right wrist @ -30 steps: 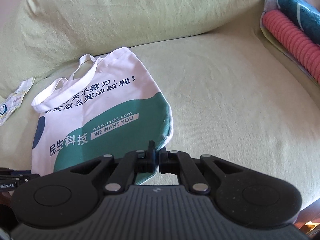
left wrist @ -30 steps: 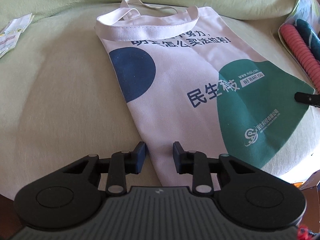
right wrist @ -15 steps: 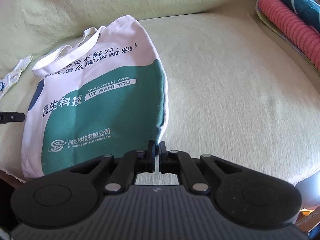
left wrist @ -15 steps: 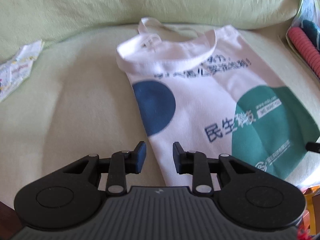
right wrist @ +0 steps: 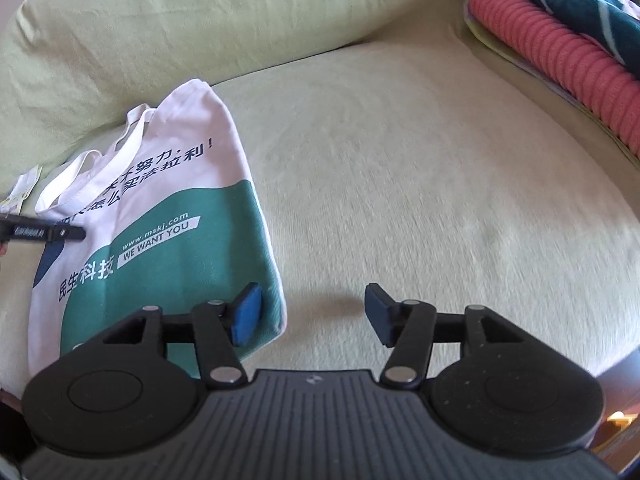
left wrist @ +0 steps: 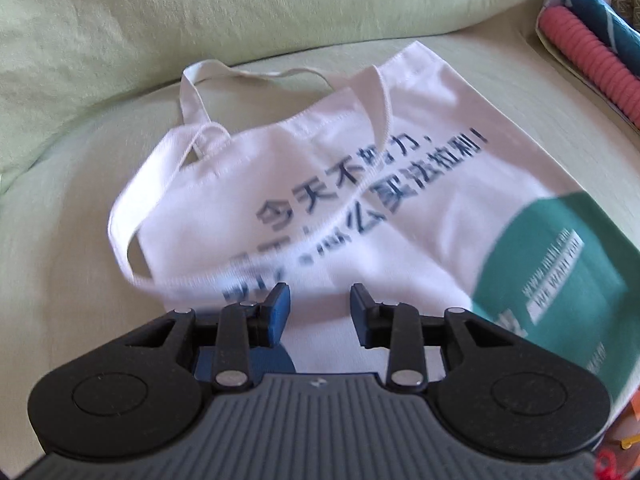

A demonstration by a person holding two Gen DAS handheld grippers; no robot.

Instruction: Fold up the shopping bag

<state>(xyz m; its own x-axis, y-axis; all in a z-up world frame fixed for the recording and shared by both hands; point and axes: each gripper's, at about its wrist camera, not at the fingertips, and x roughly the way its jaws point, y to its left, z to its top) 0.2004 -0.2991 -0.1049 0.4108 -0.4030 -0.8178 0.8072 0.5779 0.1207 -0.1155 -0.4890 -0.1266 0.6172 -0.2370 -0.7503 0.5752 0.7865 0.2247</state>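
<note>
The bag (left wrist: 360, 208) is laid flat on the sofa (right wrist: 420, 200), print up, handles (left wrist: 192, 92) toward 12 o'clock by the cushion (left wrist: 240, 12), so that it can be folded. The left gripper (left wrist: 319, 307) is held over its middle, fingers apart and empty. The right gripper (right wrist: 313, 309) is held at the bag's right edge, fingers wide apart, nothing gripped. At 2 o'clock a pink roll (right wrist: 560, 76) is stacked, well apart. A paper scrap (right wrist: 20, 188) is seen at 10 o'clock, near the handles.
</note>
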